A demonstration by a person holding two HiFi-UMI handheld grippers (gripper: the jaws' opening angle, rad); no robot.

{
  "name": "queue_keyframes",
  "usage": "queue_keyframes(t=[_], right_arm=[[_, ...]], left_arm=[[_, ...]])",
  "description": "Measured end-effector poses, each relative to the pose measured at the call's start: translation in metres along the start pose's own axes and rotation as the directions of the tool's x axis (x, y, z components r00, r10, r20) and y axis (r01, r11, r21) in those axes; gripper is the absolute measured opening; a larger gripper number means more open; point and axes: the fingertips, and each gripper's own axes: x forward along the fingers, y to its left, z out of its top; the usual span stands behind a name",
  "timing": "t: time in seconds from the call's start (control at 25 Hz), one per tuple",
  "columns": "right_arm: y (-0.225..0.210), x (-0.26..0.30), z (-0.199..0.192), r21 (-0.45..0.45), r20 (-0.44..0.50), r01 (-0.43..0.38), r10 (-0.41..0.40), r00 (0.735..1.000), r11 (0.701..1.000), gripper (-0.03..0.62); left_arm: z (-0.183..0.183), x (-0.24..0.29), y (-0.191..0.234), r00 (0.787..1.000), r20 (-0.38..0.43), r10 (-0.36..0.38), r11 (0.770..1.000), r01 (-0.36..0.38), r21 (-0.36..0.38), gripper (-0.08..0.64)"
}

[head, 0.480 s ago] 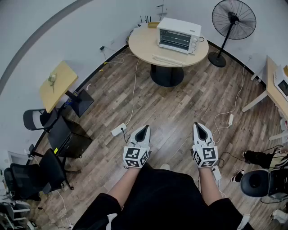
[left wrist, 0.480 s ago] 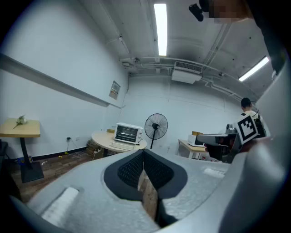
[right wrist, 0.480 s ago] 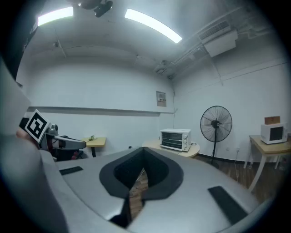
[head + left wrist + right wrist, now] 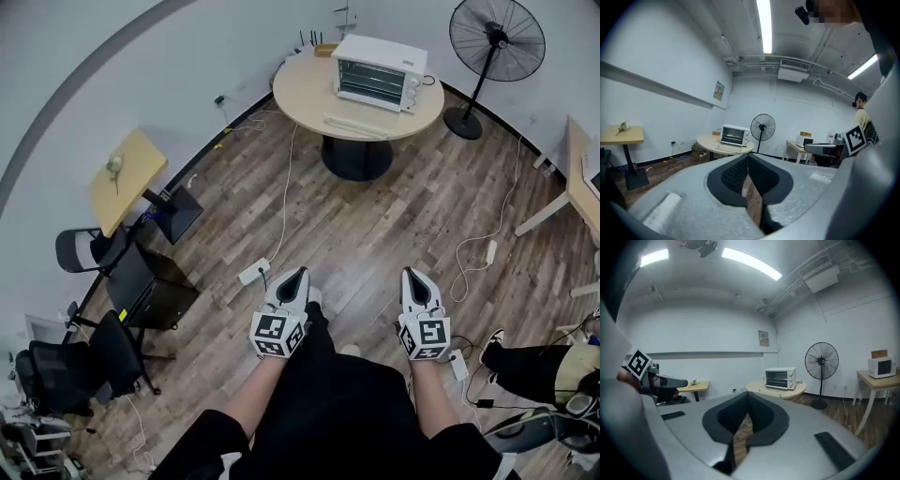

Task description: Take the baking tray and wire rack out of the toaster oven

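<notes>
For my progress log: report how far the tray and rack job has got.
Nothing looks done: the toaster oven sits, apparently closed, on the round table across the room. In hand: nothing; left gripper and right gripper are shut and empty, above the floor. Left: the whole job, starting with reaching and opening the oven.

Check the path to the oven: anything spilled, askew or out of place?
Nothing spilled; the toaster oven sits upright on the round table. Only oddity: loose cables and a power strip trail across the floor ahead.
</notes>
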Motion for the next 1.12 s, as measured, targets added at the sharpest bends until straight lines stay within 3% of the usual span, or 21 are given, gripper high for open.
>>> queue_keyframes(t=[0.44,0.64,0.88,1.0,1.12], right_arm=[[-0.014,0.086,-0.006,-0.010,-0.101,0.016,-0.017,0.995,1.000,-0.002],[-0.027,0.147,0.015,-0.056,-0.113,-0.001,-0.005,0.994,0.998,-0.002],[-0.046,0.225,0.044,-0.027,-0.103,0.056,-0.058,0.993,0.998,-0.002],[-0.034,0.264,0.062,-0.030,-0.083,0.011,-0.014,0.996,0.999,-0.002],[-0.019,0.304,0.078,-0.087,-0.074,-0.025,0.018,0.997,0.996,-0.002]], left_arm=[[0.015,0.095,0.052,0.999,0.011,-0.052,0.998,0.052,-0.041,0.020],[0.036,0.140,0.094,0.998,0.033,-0.059,0.995,0.062,-0.076,0.020],[0.070,0.184,0.140,0.983,0.079,-0.164,0.982,0.170,-0.081,0.020],[0.085,0.209,0.164,0.983,0.078,-0.167,0.981,0.174,-0.085,0.020],[0.096,0.237,0.188,0.982,0.074,-0.172,0.980,0.178,-0.090,0.020]])
